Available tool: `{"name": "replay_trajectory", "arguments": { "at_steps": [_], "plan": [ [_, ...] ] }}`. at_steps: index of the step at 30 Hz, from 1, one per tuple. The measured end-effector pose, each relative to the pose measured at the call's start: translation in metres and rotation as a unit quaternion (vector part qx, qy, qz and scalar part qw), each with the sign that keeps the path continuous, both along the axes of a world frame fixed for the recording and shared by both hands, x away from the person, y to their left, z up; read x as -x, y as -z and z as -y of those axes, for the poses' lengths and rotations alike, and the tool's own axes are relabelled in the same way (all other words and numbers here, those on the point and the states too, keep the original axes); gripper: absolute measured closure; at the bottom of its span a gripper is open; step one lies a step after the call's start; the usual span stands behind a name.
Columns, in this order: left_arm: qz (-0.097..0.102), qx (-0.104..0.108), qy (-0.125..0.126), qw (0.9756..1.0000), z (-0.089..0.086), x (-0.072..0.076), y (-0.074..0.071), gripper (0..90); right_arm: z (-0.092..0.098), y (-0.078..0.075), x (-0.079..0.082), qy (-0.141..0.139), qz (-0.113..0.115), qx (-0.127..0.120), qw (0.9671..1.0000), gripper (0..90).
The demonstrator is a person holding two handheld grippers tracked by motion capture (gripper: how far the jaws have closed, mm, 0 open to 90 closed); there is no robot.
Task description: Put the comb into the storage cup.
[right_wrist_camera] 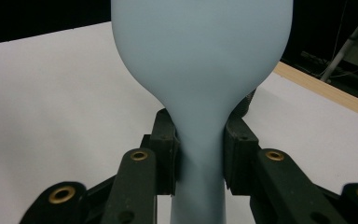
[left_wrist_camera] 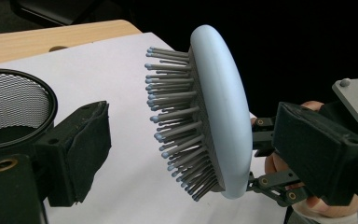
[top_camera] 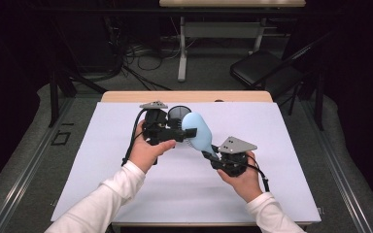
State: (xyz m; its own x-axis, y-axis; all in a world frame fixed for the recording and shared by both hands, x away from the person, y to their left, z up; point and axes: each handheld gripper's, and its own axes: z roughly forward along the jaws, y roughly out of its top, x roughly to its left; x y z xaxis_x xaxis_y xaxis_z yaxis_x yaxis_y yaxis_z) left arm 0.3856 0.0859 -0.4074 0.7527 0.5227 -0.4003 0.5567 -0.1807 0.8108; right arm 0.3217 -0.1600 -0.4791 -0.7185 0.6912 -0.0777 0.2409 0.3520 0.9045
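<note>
With the right tongs (right_wrist_camera: 199, 154) clamped on the pale-blue oval plastic hairbrush (top_camera: 197, 131) handle, centre the left tongs (left_wrist_camera: 205, 135) (jaws apart) around its head before squeezing.

hairbrush (top_camera: 197, 132) | pale blue, grey bristles | raised off table, tilted

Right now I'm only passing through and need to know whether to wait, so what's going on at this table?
A person holds a gripper in each hand over a white-covered table. The right gripper is clamped on the handle of a light blue hairbrush, held up with its bristles facing the left gripper. The left gripper's jaws stand open on either side of the brush head, not pressing it. A black mesh cup stands just behind.
</note>
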Motion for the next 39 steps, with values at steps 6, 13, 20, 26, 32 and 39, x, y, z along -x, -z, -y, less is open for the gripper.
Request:
{"name": "replay_trajectory", "arguments": {
  "at_steps": [6, 13, 20, 26, 32, 39],
  "plan": [
    [-0.009, 0.001, 0.001, 1.0, 0.004, -0.003, 0.002, 12.7, -0.001, 0.0, 0.0, -0.001, 0.0, 0.003, 1.0, 69.4],
    [-0.015, 0.005, 0.003, 0.9999, 0.008, -0.004, 0.003, 14.9, -0.002, 0.001, 0.0, -0.001, 0.0, 0.002, 1.0, 69.4],
    [-0.013, 0.006, -0.008, 0.9999, 0.011, -0.004, 0.003, 15.6, -0.002, 0.002, 0.001, -0.003, 0.001, 0.004, 1.0, 69.3],
    [-0.016, 0.015, -0.014, 0.9997, 0.012, -0.003, 0.005, 15.9, -0.003, 0.002, 0.001, -0.003, 0.003, 0.003, 1.0, 69.3],
    [-0.022, 0.026, -0.017, 0.9993, 0.014, -0.003, 0.007, 17.8, -0.003, 0.003, 0.001, -0.002, 0.004, 0.004, 1.0, 69.3],
    [-0.033, 0.021, -0.018, 0.9991, 0.015, -0.003, 0.009, 25.5, -0.004, 0.003, 0.001, -0.002, 0.004, 0.007, 1.0, 69.3]
  ]
}}
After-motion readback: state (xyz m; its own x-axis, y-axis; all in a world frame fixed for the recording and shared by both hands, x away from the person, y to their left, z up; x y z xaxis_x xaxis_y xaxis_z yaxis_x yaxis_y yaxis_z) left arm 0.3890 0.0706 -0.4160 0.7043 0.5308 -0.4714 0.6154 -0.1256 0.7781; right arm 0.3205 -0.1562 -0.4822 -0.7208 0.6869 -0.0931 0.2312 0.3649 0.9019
